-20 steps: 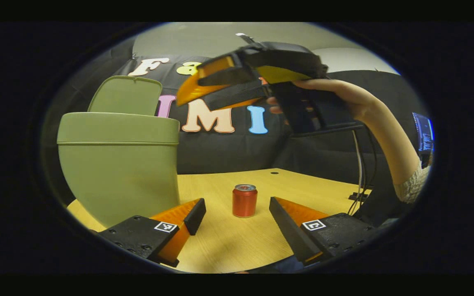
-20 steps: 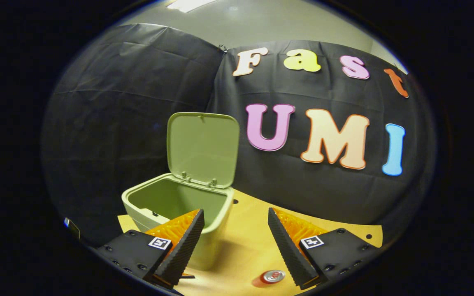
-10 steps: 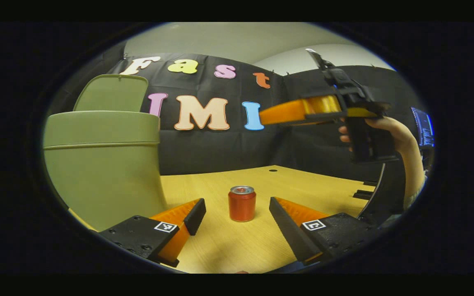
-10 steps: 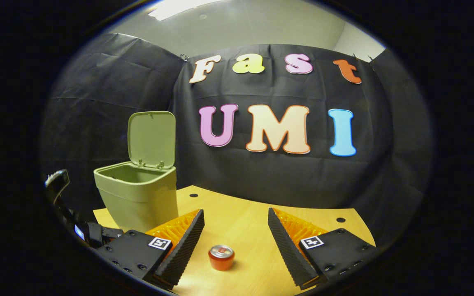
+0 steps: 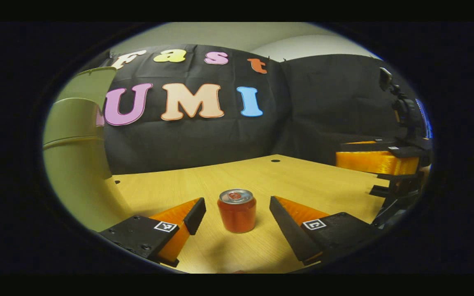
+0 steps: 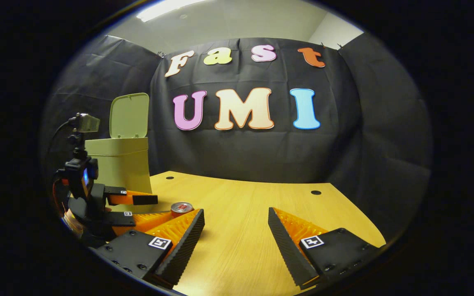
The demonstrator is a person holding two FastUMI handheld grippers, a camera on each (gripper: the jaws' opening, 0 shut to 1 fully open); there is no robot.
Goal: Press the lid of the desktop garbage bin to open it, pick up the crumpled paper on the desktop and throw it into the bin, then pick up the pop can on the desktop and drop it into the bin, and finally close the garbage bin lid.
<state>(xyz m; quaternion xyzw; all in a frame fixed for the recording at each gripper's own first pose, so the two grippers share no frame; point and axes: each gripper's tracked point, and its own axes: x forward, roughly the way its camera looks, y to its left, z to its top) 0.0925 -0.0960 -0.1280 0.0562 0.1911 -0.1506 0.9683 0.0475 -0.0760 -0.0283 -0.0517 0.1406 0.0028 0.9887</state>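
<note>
Left gripper view
Left gripper (image 5: 237,211): low over the tabletop, jaws spread wide and grasping nothing
Can (image 5: 237,210): red, upright on the tabletop (image 5: 228,181), between the two fingers and a little ahead of their tips, touching neither
Bin (image 5: 74,164): pale green, at the left edge, standing on the tabletop, well apart from the can
Lid (image 5: 89,82): raised above the bin's rim, partly cut off by the edge of the view
Right gripper (image 5: 379,160): at the far right, held above the tabletop, seen side-on; whether its jaws are apart cannot be told from here

Right gripper view
Right gripper (image 6: 236,230): above the bare wood of the tabletop (image 6: 257,205), jaws released and wide apart, nothing between them
Left gripper (image 6: 146,207): at the left, low on the tabletop, fingers reaching toward the can
Can (image 6: 182,208): only its top shows, just beyond the right gripper's left finger, in front of the bin
Bin (image 6: 119,166): at the back left of the tabletop, near the black cloth wall
Lid (image 6: 129,115): standing upright, open
Crumpled paper: nowhere to be made out on the tabletop
</note>
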